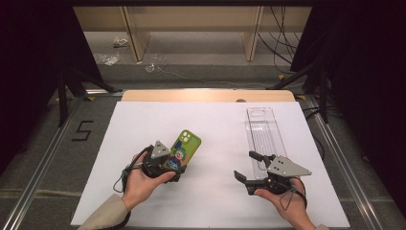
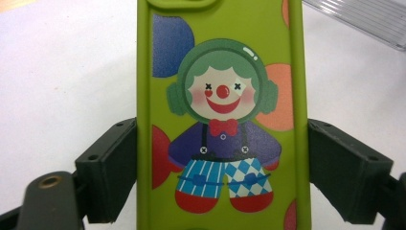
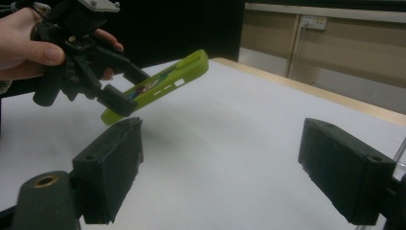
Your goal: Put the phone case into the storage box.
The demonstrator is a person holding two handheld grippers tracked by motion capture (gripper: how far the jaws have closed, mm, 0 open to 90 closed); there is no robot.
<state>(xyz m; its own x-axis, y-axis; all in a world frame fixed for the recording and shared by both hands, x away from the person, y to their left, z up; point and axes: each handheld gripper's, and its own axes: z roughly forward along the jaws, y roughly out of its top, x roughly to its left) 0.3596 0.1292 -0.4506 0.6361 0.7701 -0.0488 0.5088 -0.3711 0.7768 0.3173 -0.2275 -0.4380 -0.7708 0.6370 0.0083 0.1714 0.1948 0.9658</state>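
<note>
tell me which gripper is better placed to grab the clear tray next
Right. The right gripper is open, empty and right beside the clear tray; the left gripper is clamped on the green phone case.

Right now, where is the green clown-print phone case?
In the high view the green clown-print phone case sits left of centre, held tilted above the white table between the left gripper fingers.

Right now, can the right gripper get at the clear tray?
Probably yes: the right gripper is open and empty, the clear tray lies on the table just beyond it, and nothing sits between them.
</note>
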